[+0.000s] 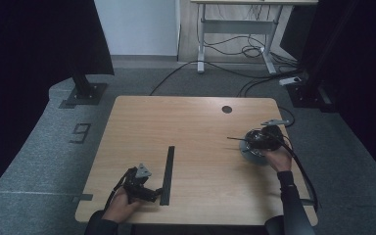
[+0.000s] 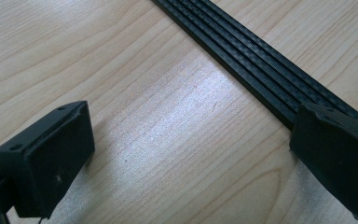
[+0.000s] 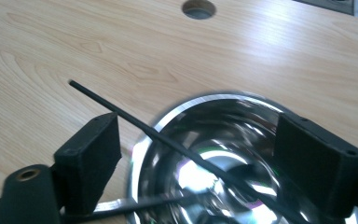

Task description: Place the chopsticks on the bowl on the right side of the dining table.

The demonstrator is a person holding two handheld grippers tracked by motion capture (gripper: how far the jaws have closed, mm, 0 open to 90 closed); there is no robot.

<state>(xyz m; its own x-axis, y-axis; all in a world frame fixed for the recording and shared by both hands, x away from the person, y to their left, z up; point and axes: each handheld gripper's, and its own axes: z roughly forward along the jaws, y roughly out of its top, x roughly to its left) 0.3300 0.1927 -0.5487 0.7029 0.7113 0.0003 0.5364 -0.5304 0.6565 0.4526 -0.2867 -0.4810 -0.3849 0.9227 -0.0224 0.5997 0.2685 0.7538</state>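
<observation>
Here the left gripper [image 1: 144,192] sits low at the near edge of the table [image 1: 191,117], jaws spread wide with nothing between them. The long black slotted rail [image 1: 167,174] lies just to its right, touching or all but touching one jaw. In the left gripper view that rail [image 2: 261,70] runs on a slant past the far jaw, not between the two. Its long axis points away from the person, toward the far edge, so I'd judge the gripper has to shift sideways over it and close across the narrow width.

Over on the right, the right gripper [image 1: 262,139] hovers above a shiny metal bowl [image 3: 205,163], jaws apart and empty. Two thin black rods [image 3: 135,121] rest in the bowl, one sticking out over the rim.

Count: one rail, one bowl, two rods, two grippers. The left hand is clearly nearer the rail.
</observation>
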